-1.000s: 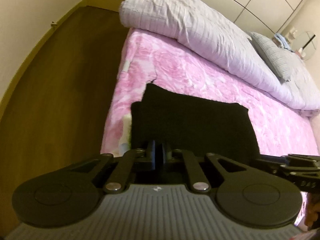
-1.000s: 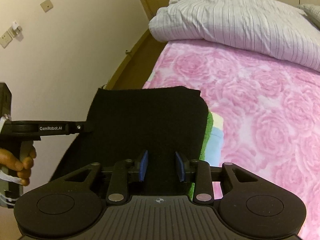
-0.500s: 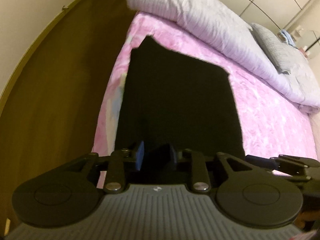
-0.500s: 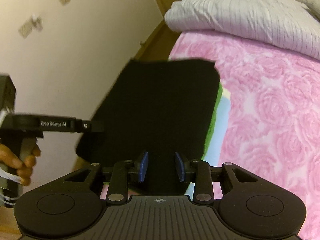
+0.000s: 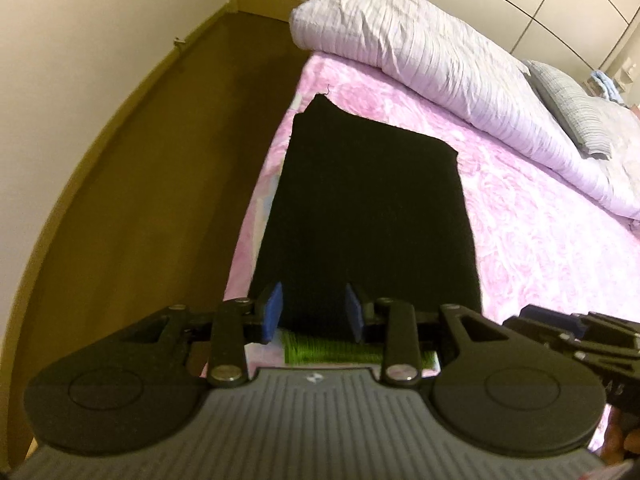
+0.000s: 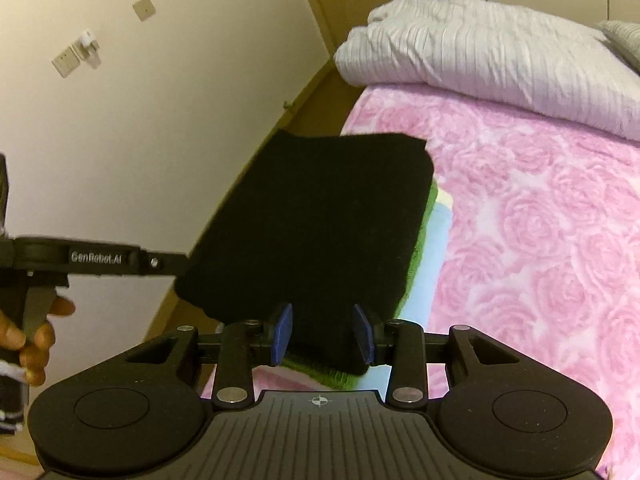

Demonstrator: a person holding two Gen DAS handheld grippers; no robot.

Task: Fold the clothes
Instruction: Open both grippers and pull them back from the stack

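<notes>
A black folded garment (image 5: 368, 216) lies flat at the left edge of the pink bed, on top of a green folded piece (image 5: 332, 350) and a light blue one (image 6: 434, 264). My left gripper (image 5: 314, 312) hovers over the garment's near edge. Its jaws are opening and the blue pads grip nothing. In the right wrist view the same black garment (image 6: 320, 224) fills the middle. My right gripper (image 6: 323, 334) stands above its near corner with its jaws opening slightly, and the pads are not pressing on the cloth. A hand (image 6: 36, 332) holds the left gripper's handle at the left.
A rose-patterned pink bedspread (image 5: 520, 240) covers the bed. A rolled pale striped duvet (image 5: 440, 60) and a grey pillow (image 5: 572, 112) lie along its far side. Brown wooden floor (image 5: 160, 200) and a cream wall (image 6: 160, 120) run along the bed's left.
The left gripper opened and let go of the black garment. Both grippers drew back and up, and the garment now lies flat on the stack.
</notes>
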